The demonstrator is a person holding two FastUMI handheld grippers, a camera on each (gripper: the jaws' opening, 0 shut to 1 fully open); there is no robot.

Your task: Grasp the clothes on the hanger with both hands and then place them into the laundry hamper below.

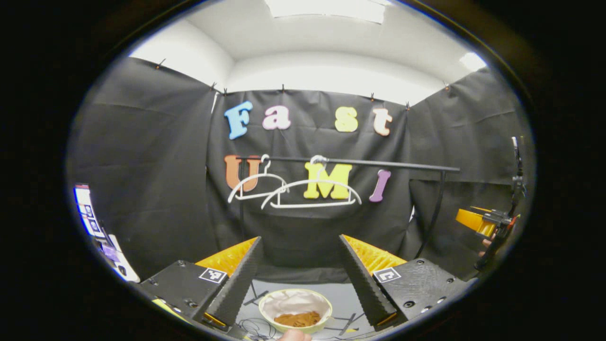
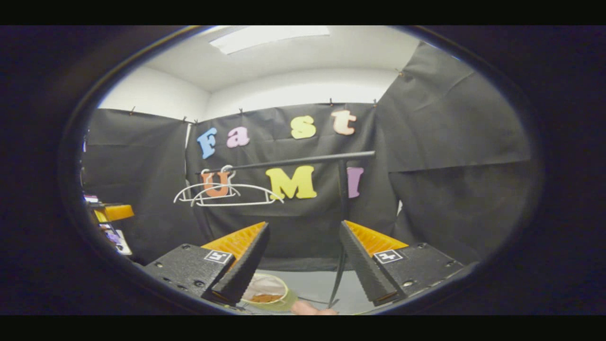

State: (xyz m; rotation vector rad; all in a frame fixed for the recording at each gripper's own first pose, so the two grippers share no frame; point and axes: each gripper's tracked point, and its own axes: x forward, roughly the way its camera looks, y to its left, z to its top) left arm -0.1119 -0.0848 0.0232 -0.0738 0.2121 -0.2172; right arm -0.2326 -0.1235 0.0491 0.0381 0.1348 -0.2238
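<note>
Laundry hamper (image 1: 295, 310): round, pale green rim, white lining, on the floor below the rail (image 1: 350, 162). Clothes (image 1: 297, 319): brown, crumpled inside the hamper. Hangers (image 1: 310, 192): two, white, bare, on the rail.

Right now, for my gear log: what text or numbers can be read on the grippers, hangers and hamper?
None readable.
Left gripper, right gripper: square markers, patterns only, no words.
Hangers, hamper: no marking visible.

Bright ceiling panel (image 1: 326, 9) glare; fisheye-warped, soft edges.
</note>
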